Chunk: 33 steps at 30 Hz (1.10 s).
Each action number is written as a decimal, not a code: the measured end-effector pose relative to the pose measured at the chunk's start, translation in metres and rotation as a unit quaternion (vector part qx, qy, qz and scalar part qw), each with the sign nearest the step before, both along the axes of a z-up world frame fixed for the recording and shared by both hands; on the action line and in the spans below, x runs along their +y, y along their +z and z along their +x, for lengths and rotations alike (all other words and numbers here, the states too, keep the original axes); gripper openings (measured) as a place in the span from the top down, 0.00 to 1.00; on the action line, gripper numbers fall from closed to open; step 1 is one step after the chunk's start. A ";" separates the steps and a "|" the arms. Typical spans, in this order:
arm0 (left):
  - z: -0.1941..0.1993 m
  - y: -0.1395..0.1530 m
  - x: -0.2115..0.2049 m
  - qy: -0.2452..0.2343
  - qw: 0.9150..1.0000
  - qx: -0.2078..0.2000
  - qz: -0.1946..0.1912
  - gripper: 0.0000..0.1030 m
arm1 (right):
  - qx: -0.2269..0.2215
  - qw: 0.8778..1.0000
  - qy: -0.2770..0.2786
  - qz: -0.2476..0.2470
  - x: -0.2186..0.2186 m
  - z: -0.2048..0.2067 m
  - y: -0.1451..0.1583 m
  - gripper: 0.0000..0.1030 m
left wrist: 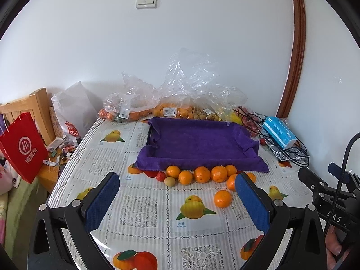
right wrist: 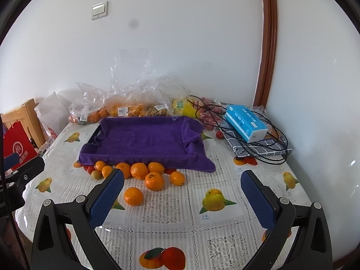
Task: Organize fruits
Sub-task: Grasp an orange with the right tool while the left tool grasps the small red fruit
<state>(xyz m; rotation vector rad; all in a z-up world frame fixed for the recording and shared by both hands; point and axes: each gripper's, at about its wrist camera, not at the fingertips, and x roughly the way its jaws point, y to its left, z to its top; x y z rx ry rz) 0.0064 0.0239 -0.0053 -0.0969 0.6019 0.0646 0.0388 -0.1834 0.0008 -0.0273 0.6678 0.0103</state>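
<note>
Gleaming mandarins (right wrist: 139,170) (bright orange) crowd the purple-draped tray (right wrist: 144,141).

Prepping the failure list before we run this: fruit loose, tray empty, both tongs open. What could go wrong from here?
1. The oranges sit packed against the purple towel; grabbing one may nudge its neighbours, and round fruit may roll.
2. The lone orange lies in the open on the slick tablecloth, so a glancing touch could send it away.
3. The towel's loose front edge drapes over the tray rim and could snag the right tongs.
</note>
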 end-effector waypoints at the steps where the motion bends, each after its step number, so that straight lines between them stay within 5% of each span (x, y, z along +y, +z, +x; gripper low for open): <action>1: 0.002 -0.001 0.001 0.002 1.000 0.000 0.002 0.00 | 0.003 1.000 -0.001 -0.002 0.000 0.004 -0.002 0.01; 11: 0.038 -0.029 0.008 -0.008 1.000 0.009 -0.001 0.00 | 0.030 0.999 -0.020 -0.030 0.006 0.039 -0.031 0.00; 26: 0.108 -0.094 0.032 0.001 0.997 0.078 -0.010 0.01 | 0.093 0.996 -0.014 0.005 -0.018 0.103 -0.116 0.06; 33: 0.130 -0.113 0.038 0.001 0.994 0.104 -0.025 0.01 | 0.132 0.990 0.017 0.051 -0.016 0.123 -0.143 0.32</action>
